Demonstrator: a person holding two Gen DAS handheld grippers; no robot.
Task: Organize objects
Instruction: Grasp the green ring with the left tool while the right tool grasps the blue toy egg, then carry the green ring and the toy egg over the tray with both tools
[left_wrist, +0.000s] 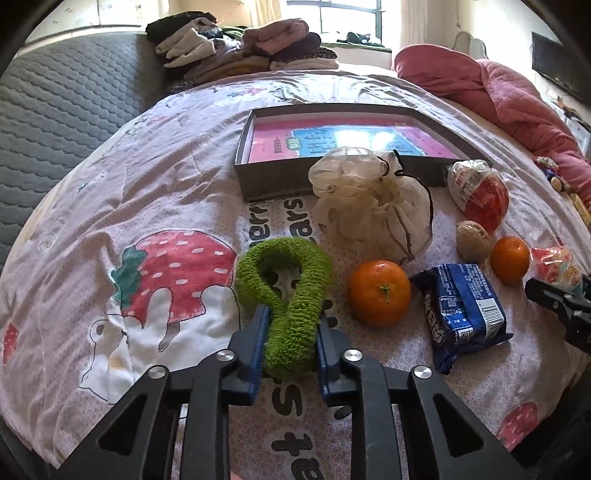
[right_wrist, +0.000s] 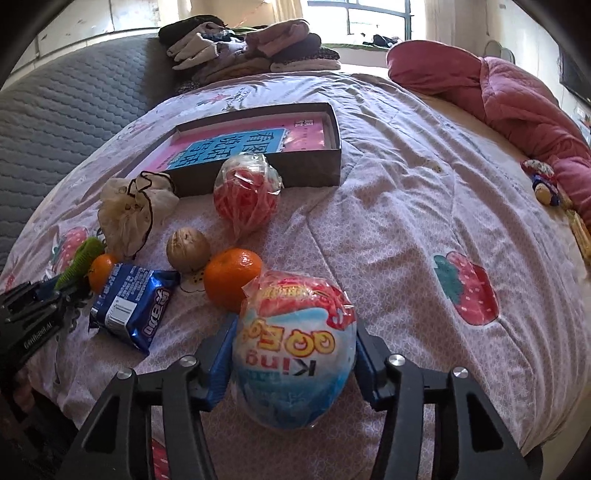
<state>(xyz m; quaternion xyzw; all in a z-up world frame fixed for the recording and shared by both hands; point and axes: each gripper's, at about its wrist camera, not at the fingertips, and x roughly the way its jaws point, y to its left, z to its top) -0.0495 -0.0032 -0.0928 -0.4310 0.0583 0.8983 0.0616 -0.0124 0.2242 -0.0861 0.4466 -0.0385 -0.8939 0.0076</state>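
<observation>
Tangerines (left_wrist: 379, 292), two; wrapped eggs (right_wrist: 295, 354), two.

A fuzzy green hair band (left_wrist: 284, 295) lies on a pale pink quilt (left_wrist: 147, 192) printed with red, white-dotted strawberries; beside it, two orange tangerines (left_wrist: 379, 292), a blue-and-white snack packet (left_wrist: 461, 314), a tan walnut (right_wrist: 187, 249), a cream pouch (left_wrist: 373, 206) corded in black, and a blue, white and red wrapped egg (right_wrist: 295, 354); the dark grey box (right_wrist: 258, 173) holds a pink-and-blue book (right_wrist: 236, 146)

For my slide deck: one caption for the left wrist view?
Left tool pinching a green scrunchie on the strawberry-print bedspread, snacks and oranges alongside.
</observation>
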